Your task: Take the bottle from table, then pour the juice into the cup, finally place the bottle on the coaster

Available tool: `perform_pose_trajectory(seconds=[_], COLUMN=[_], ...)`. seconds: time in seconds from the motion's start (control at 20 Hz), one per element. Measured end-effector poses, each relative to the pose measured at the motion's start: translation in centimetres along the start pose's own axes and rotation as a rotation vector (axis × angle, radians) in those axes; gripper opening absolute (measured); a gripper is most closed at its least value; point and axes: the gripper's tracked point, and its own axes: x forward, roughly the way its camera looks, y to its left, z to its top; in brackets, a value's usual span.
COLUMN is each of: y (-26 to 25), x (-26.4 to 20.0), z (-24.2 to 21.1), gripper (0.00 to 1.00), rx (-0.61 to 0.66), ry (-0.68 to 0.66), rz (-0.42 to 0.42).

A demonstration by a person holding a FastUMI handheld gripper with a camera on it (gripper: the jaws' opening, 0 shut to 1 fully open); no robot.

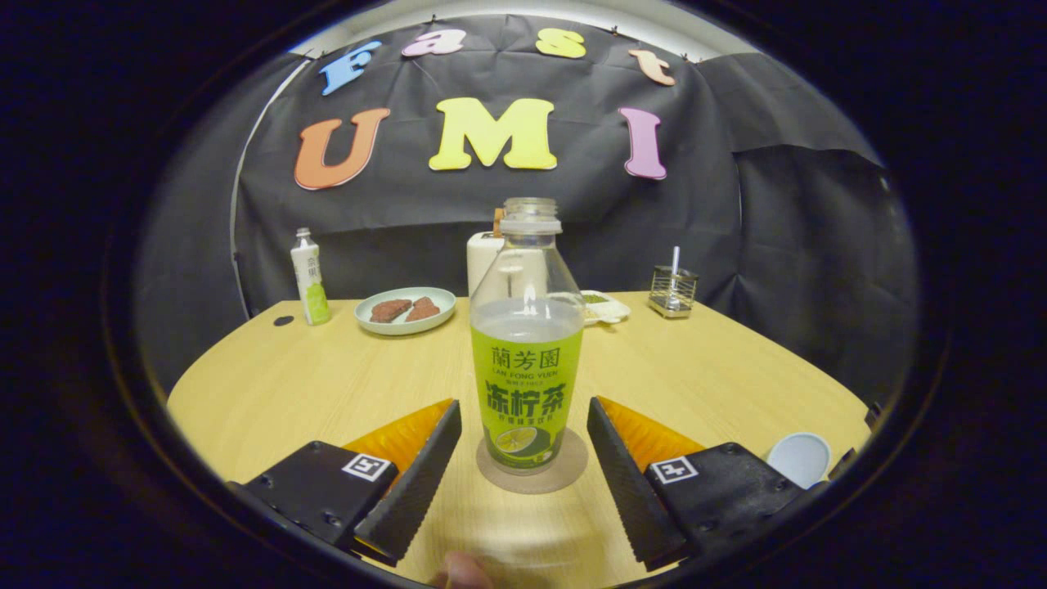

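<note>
A clear uncapped bottle (527,352) with a green label, about two-thirds full of pale juice, stands upright on a round brown coaster (564,473) on the wooden table (327,384). My gripper (523,425) is open, one finger on each side of the bottle's lower half, with a gap between each finger and the bottle. A pale blue cup (800,458) sits to the right, just beyond the right finger's body.
At the back of the table stand a small white-and-green bottle (309,278), a plate (406,311) with two brown pieces, a white box (483,254) behind the bottle, a small white dish (605,307), and a wire holder (672,290) with a straw. A fingertip (462,570) shows below the fingers.
</note>
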Motion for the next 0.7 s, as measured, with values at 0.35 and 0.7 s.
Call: perform_pose_trajectory(seconds=[0.35,0.7], y=[-0.8,-1.4], x=[-8.4,-15.3], z=[2.9,4.2], gripper=[1.0,1.0], rx=[-0.033,0.017], ry=[-0.122,-0.203], rz=[0.008,0.066])
